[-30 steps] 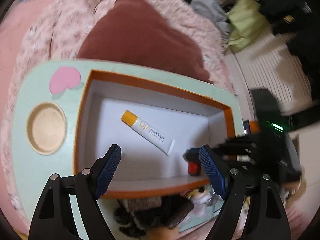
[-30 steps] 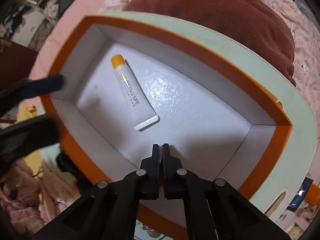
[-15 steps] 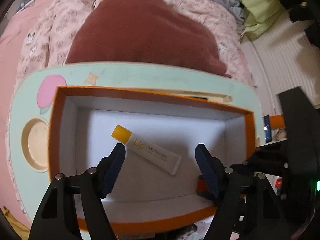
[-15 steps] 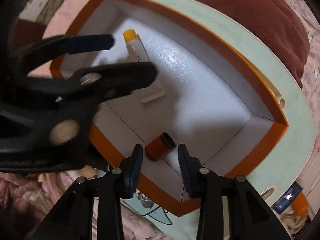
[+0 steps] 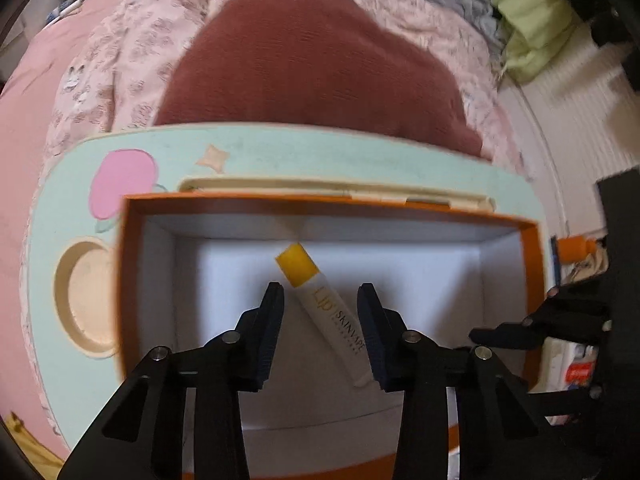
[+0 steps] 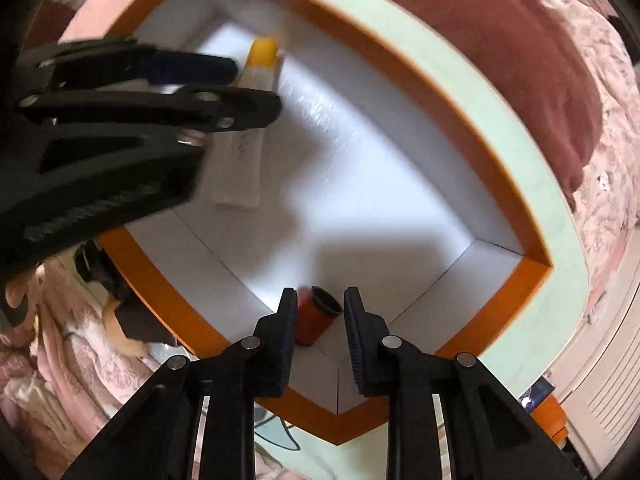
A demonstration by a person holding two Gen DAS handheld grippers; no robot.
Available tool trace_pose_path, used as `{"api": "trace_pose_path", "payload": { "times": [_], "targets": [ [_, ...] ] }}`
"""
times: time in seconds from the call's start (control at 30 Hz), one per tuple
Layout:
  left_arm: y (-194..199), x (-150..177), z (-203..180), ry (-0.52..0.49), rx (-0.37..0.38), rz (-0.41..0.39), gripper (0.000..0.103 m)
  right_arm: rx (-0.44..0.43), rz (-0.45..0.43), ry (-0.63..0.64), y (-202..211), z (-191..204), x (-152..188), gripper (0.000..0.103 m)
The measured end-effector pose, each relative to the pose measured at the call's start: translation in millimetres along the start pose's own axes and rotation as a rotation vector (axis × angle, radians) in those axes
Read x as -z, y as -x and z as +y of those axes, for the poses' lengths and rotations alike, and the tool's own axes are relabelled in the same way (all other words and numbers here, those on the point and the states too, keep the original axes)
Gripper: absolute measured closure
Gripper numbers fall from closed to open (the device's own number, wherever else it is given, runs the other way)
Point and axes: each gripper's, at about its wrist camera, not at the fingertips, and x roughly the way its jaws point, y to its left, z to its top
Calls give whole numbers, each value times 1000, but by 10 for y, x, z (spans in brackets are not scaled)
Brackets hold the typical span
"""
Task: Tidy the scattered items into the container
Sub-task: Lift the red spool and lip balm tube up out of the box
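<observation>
An orange box (image 5: 320, 200) with a white inside sits on a mint-green lap tray (image 5: 280, 152). A white lip balm tube (image 5: 328, 312) with a yellow cap lies on the box floor. My left gripper (image 5: 320, 292) straddles the tube with its jaws closing; a gap still shows on each side. In the right wrist view the left gripper (image 6: 252, 88) hangs over the same tube (image 6: 240, 168). A small red cylinder (image 6: 316, 316) with a black rim rests in the box's near corner (image 6: 400, 60). My right gripper (image 6: 320, 294) has its pads drawn in tight against it.
The tray has a round cup recess (image 5: 88, 300) at its left. A maroon cushion (image 5: 312, 60) and pink patterned bedding lie beyond it. An orange bottle (image 5: 576, 248) and a green cloth (image 5: 532, 28) lie off to the right.
My left gripper moved over the lip balm tube and its jaws narrowed around it. My right gripper opened, the red cylinder appeared in the box corner, then the jaws narrowed again.
</observation>
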Motion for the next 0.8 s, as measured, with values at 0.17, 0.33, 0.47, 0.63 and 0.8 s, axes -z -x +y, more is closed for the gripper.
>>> {"api": "trace_pose_path", "payload": {
  "times": [0.17,0.33,0.47,0.63,0.8],
  "targets": [
    [-4,41,-92,-43,-11,28,42,8,36,-52,79,-107,50,79],
    [-216,73,-176,-115,-98,25,60,-36,86,-87,99,-185,-32,80],
    [-213,64,-119,-107,-106,-15,72,19,81,-91,158,-212,-90,79],
    [-195,55,-48,-85,-70,-24,76,19,44,-115,313,-351,-65,79],
    [-168,87,-70,-88,-103,-35,80,27,108,-149,450,-490,-89,74]
  ]
}}
